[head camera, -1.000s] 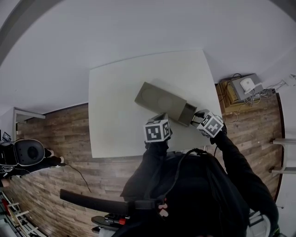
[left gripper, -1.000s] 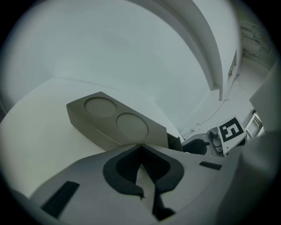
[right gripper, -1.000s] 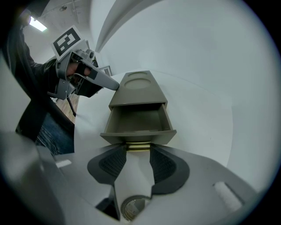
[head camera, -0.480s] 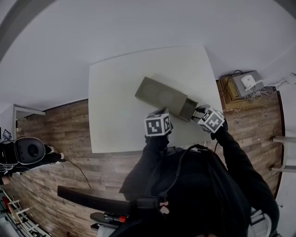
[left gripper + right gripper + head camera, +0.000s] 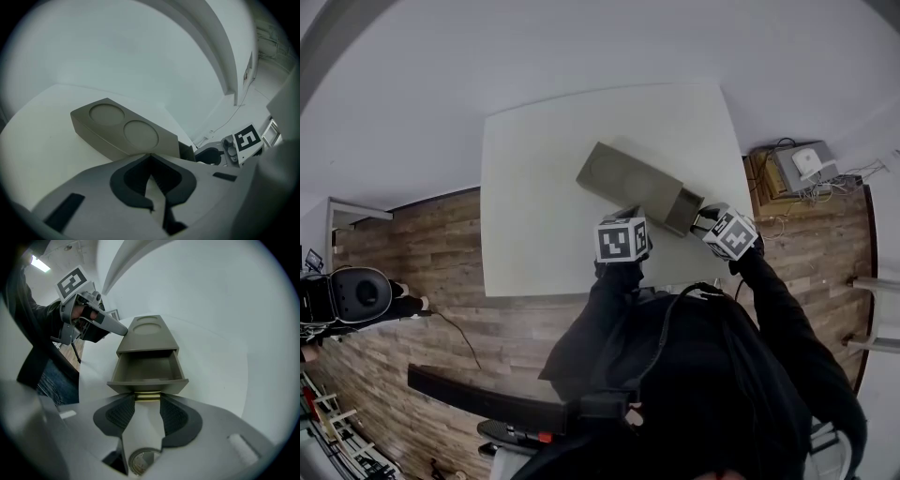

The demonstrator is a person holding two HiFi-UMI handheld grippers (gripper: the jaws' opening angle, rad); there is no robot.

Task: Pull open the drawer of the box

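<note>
An olive-grey box (image 5: 628, 183) lies slantwise on the white table (image 5: 534, 206). Two round recesses mark its top (image 5: 117, 131). Its drawer (image 5: 147, 369) stands pulled out and looks empty. My right gripper (image 5: 148, 401) is shut on the drawer's brass handle (image 5: 148, 397), with a pad on each side of it. In the head view it sits at the drawer's end (image 5: 701, 220). My left gripper (image 5: 150, 157) is shut with nothing in it. Its tip rests against the box's side near the drawer end (image 5: 121, 330).
The table's near edge runs just under both grippers, with wood floor (image 5: 441, 272) beyond it. A wooden crate with a grey device and cables (image 5: 797, 173) stands off the table's right. A black round object (image 5: 356, 300) lies on the floor at far left.
The head view has shifted a little. The box, the open drawer and both grippers keep the same places relative to each other.
</note>
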